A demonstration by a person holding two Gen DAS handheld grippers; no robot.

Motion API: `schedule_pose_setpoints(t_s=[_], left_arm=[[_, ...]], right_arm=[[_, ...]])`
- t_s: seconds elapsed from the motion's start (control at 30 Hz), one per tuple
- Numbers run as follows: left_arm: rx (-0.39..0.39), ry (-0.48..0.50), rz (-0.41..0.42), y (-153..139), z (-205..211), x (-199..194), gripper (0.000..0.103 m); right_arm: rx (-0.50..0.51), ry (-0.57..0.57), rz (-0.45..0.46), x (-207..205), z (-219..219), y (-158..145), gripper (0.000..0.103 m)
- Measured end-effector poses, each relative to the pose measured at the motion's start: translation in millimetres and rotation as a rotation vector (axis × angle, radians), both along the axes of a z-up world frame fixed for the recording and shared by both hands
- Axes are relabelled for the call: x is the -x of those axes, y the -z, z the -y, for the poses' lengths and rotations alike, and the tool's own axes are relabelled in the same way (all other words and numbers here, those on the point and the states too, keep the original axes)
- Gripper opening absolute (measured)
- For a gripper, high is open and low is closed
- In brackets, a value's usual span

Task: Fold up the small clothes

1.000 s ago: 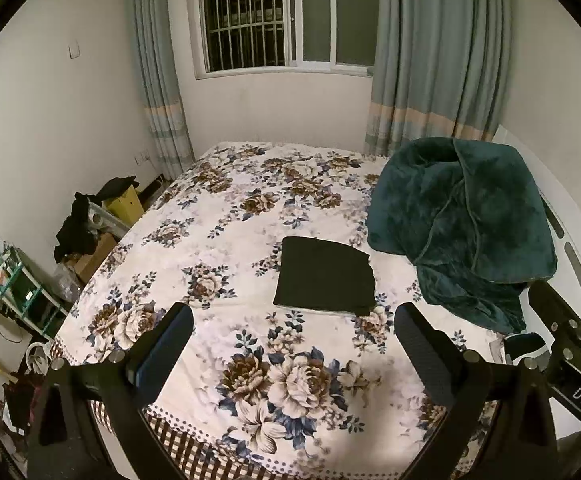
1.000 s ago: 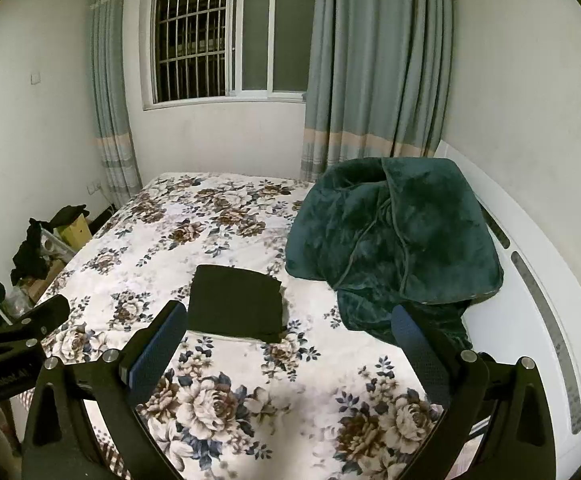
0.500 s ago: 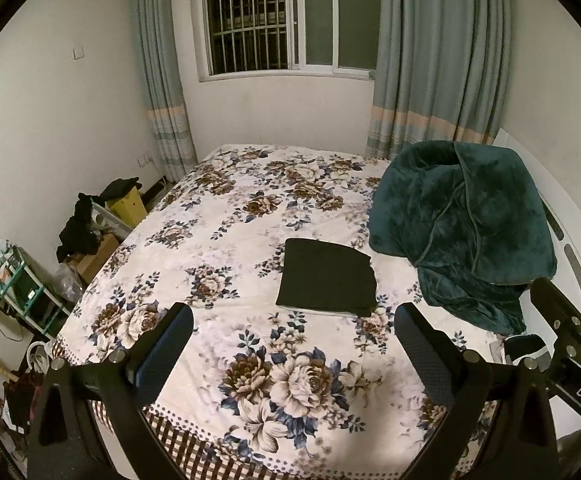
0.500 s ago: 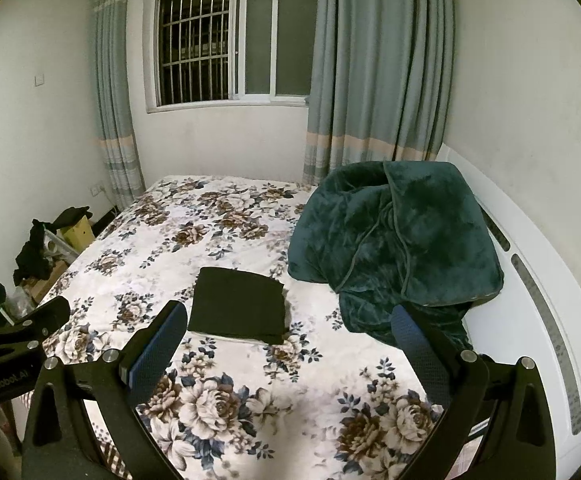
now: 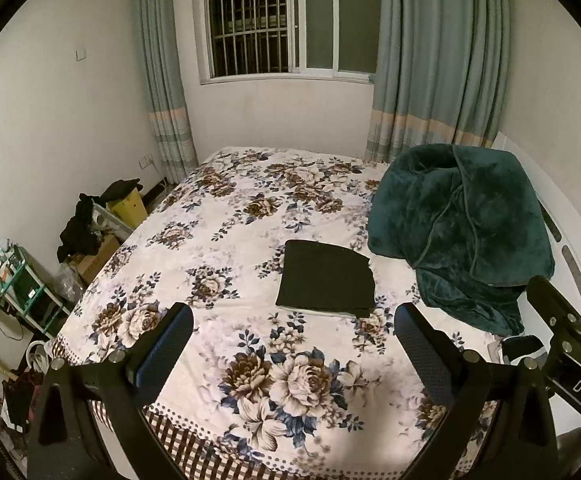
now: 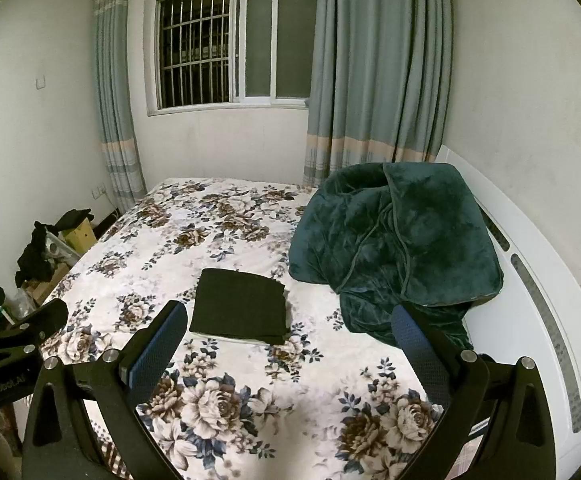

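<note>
A barred window [image 5: 290,20] sits in the white wall behind the bed [image 5: 250,216], flanked by grey-blue curtains [image 5: 438,56]. A green blanket [image 5: 462,224] lies heaped on the bed's floral cover. Boxes and a shelf [image 5: 22,284] crowd the floor left of the bed.

White layer [image 5: 322,314] mostly hidden under black garment [image 5: 326,278]

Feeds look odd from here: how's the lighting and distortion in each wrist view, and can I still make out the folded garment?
Left wrist: dim, warm indoor light, dark window, fisheye bends the walls, corners black; folded garment sharp but too dark to show texture. Right wrist: same cast, curved headboard, a small bright glint in the window glass; garment clear, blanket detail readable.
</note>
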State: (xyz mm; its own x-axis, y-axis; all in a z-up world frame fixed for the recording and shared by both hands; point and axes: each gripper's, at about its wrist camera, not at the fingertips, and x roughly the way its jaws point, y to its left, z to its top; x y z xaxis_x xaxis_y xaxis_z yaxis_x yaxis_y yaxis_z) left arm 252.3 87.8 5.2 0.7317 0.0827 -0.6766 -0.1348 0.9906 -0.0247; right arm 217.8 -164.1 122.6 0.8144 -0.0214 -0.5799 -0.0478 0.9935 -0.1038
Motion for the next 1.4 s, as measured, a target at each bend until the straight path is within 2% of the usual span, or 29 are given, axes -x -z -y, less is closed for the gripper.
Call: schedule_pose_setpoints(t_s=[1.4], left_arm=[[0.0, -0.006, 0.007, 3.6, -1.5, 7.3, 0.103]], right_arm=[[-0.006, 0.003, 0.004, 11.8, -8.4, 4.1, 0.103]])
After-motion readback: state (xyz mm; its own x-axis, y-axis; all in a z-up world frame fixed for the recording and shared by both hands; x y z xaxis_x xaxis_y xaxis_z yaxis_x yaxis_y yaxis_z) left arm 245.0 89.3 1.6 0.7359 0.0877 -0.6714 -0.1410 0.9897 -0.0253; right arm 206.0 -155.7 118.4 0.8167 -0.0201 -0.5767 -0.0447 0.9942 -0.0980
